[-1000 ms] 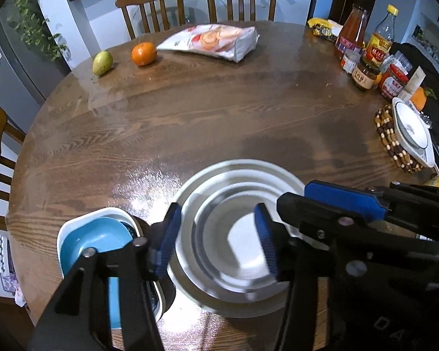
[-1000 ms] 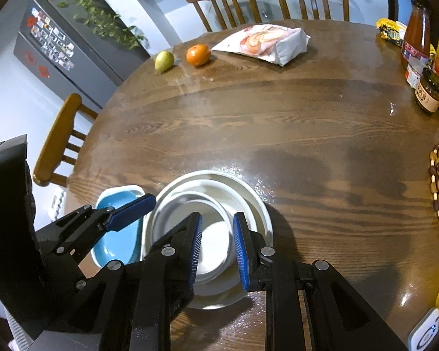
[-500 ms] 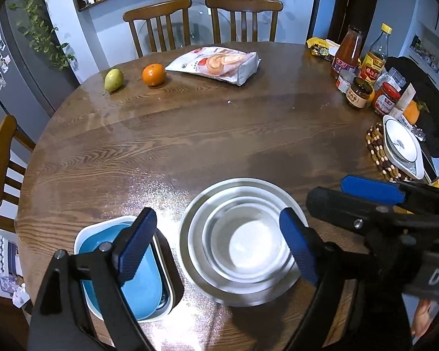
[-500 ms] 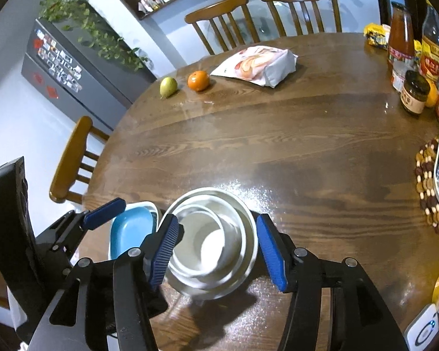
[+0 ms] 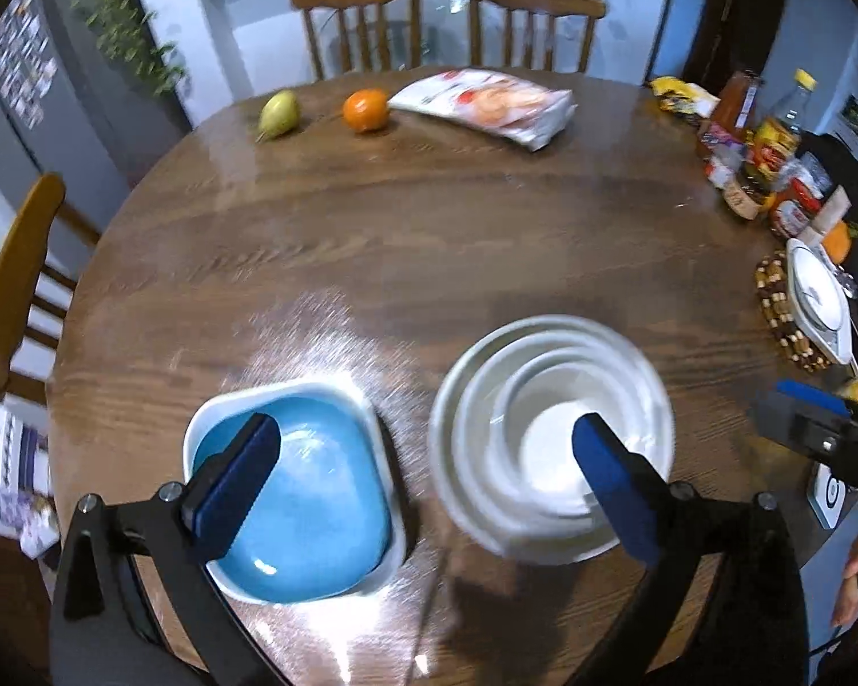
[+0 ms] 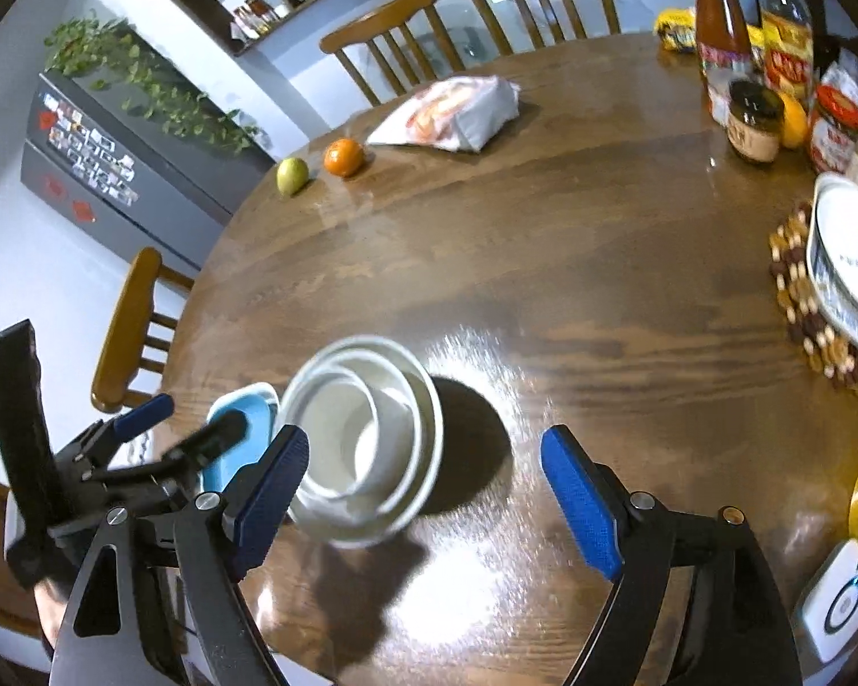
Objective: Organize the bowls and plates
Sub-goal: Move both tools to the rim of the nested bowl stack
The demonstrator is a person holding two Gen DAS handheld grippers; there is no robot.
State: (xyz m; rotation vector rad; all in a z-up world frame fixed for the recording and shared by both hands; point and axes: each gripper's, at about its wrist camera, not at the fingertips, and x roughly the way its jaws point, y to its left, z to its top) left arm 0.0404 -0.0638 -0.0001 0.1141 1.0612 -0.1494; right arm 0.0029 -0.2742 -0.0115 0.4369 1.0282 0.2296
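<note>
At lower left of the left wrist view, a blue dish (image 5: 309,509) sits nested in a white square dish (image 5: 372,417). Just to its right, apart from it, stands a stack of white bowls (image 5: 549,434), smaller ones nested inside larger, blurred. The left gripper (image 5: 429,491) hangs above both with jaws spread wide, holding nothing. In the right wrist view the bowls lie at lower centre-left, and the right gripper (image 6: 429,497) is likewise spread and empty. The round wooden table (image 5: 429,240) carries a pear (image 5: 279,113), an orange (image 5: 365,110) and a snack bag (image 5: 489,106) at the top, jars and bottles (image 5: 755,154) at upper right, and a plate (image 6: 849,263) on a beaded trivet (image 6: 801,308) at right. Wooden chairs (image 5: 360,23) stand beyond.
</note>
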